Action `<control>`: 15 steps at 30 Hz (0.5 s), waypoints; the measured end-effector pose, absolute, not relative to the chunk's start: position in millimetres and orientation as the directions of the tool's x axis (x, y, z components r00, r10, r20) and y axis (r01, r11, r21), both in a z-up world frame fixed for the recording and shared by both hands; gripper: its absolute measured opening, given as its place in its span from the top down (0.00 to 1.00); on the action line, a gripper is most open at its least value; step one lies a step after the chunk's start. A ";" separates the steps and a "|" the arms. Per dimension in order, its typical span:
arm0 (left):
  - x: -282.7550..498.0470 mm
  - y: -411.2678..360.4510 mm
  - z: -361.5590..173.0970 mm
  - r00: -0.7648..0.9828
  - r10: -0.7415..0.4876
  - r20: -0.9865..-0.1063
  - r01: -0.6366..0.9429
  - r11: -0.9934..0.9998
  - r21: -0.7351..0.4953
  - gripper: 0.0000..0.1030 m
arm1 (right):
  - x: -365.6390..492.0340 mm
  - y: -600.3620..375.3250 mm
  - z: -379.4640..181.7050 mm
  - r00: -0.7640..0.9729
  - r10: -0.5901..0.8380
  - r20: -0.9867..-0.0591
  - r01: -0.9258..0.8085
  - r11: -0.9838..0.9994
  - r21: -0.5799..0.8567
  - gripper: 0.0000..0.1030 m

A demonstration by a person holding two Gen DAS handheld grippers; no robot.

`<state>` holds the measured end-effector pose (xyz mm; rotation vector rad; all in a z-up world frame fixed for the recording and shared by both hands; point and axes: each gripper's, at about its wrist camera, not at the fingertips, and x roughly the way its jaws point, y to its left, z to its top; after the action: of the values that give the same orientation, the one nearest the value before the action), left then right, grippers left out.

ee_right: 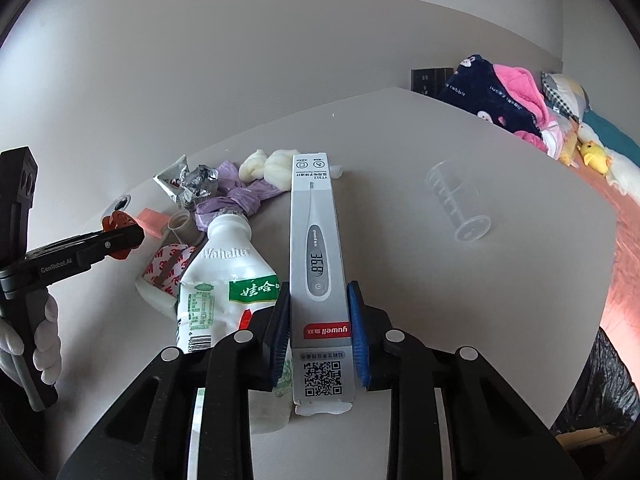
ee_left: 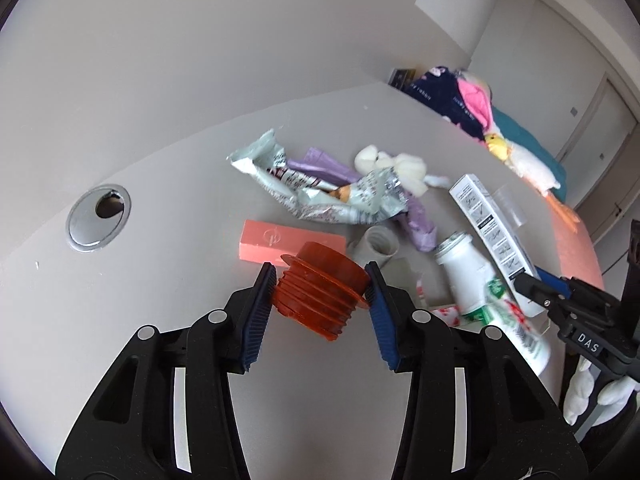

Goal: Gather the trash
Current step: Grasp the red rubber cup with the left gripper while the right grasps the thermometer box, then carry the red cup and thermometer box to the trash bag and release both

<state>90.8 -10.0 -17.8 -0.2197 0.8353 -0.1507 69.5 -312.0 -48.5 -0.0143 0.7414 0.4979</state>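
Observation:
My left gripper (ee_left: 320, 284) is shut on an orange ribbed plastic cap (ee_left: 320, 292), held just above the grey table (ee_left: 160, 280); it also shows in the right wrist view (ee_right: 118, 236). My right gripper (ee_right: 318, 304) is shut on a long grey thermometer box (ee_right: 318, 240), which lies along the table. Trash lies in a heap: a white Wahaha bottle (ee_right: 224, 276), crumpled foil wrappers (ee_left: 320, 196), a purple bag (ee_left: 416, 220), white tissue (ee_left: 400, 164), a pink box (ee_left: 280, 240), a grey tube (ee_left: 376, 244) and a 3M tape roll (ee_right: 160, 272).
A clear measuring cup (ee_right: 460, 208) lies on its side to the right. A cable hole (ee_left: 98, 216) sits at the table's left. Clothes and plush toys (ee_right: 516, 108) lie beyond the far edge. A black bag (ee_right: 600, 392) hangs at the table's right edge.

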 end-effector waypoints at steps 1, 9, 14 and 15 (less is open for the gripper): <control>89.1 -12.4 -13.1 0.668 -0.224 -0.709 0.054 0.966 -0.255 0.56 | 67.3 -314.6 -46.4 0.633 0.432 -0.643 -0.435 0.885 0.166 0.72; 89.1 -50.6 12.0 0.678 -0.296 -0.673 0.150 0.952 -0.267 0.56 | 46.8 -338.6 -32.5 0.667 0.439 -0.602 -0.412 0.891 0.192 0.72; 89.6 -83.8 18.1 0.669 -0.342 -0.660 0.206 0.939 -0.277 0.56 | 35.3 -360.5 -26.7 0.693 0.419 -0.586 -0.383 0.903 0.194 0.72; 88.2 -88.8 18.8 0.665 -0.351 -0.659 0.218 0.935 -0.279 0.56 | 33.2 -365.3 -26.0 0.698 0.415 -0.583 -0.375 0.906 0.197 0.72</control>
<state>88.2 -88.8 18.8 -0.1824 0.7799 -0.3232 33.2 -365.3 -26.0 0.0642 0.6653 0.4408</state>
